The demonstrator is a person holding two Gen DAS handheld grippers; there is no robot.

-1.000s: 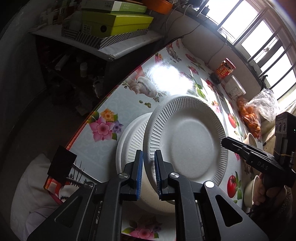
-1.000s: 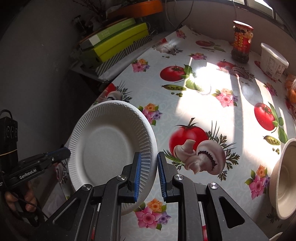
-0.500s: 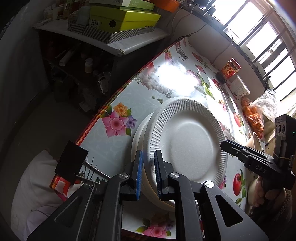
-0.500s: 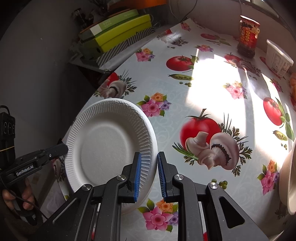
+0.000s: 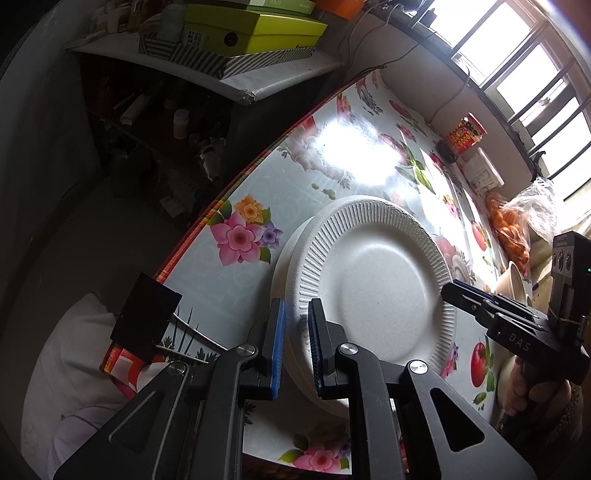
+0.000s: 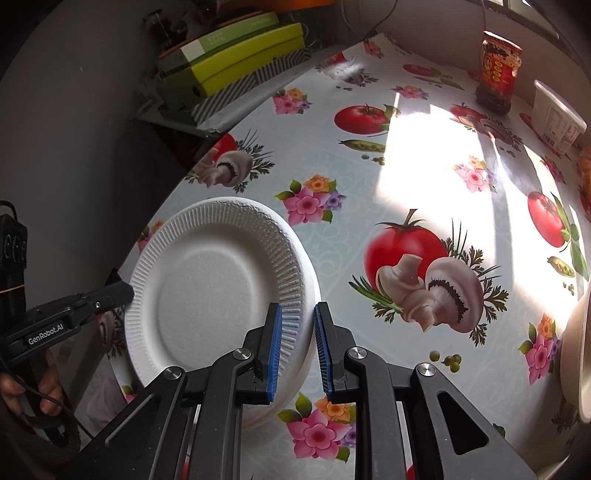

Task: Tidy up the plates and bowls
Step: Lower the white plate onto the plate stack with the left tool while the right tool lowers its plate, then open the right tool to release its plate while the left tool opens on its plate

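A white ribbed foam plate [image 5: 373, 288] [image 6: 210, 291] lies level on top of a stack of the same plates [image 5: 286, 254] near the table's left edge. My left gripper [image 5: 295, 332] is shut on its near rim. My right gripper [image 6: 297, 332] is shut on the opposite rim, and its tip shows in the left wrist view as the right gripper [image 5: 456, 291]. In the right wrist view the left gripper [image 6: 120, 291] meets the plate's far side. A white bowl [image 6: 576, 350] [image 5: 517, 280] stands at the right.
The flowered tablecloth's edge [image 5: 221, 206] runs close to the stack's left. A red-labelled jar [image 6: 496, 70], a white tub [image 6: 557, 118] and a bag of oranges [image 5: 509, 229] stand by the window. A shelf with yellow-green boxes [image 5: 251, 33] lies beyond the table.
The held plate has come down and left, from overhanging the stack to sitting nearly square over it. Both grippers kept their hold on its rim.
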